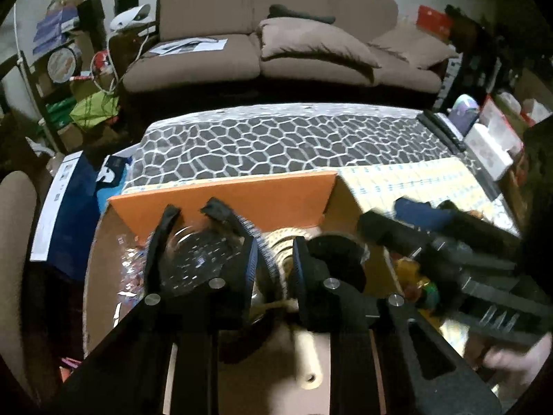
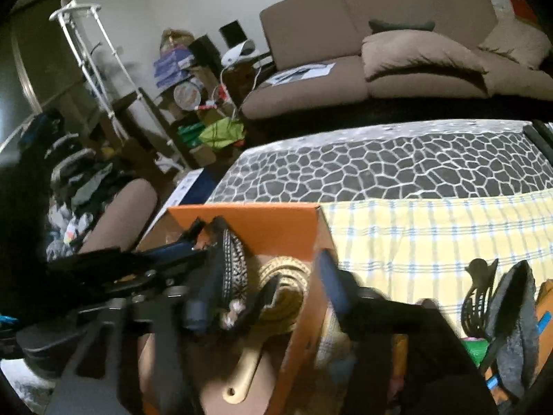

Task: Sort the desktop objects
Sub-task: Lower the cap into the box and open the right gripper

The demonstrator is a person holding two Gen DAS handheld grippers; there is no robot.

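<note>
Left gripper (image 1: 276,259) fingers stand a little apart over the orange box (image 1: 221,204), nothing visibly pressed between them; a coiled woven belt (image 1: 280,242) lies in the box below. Right gripper (image 2: 266,294) fingers are spread wide, straddling the box's right wall, holding nothing. Beyond the box rim, the yellow checked cloth (image 2: 432,228) and the patterned surface (image 1: 276,138) lie open up to the sofa (image 1: 276,34).
</note>
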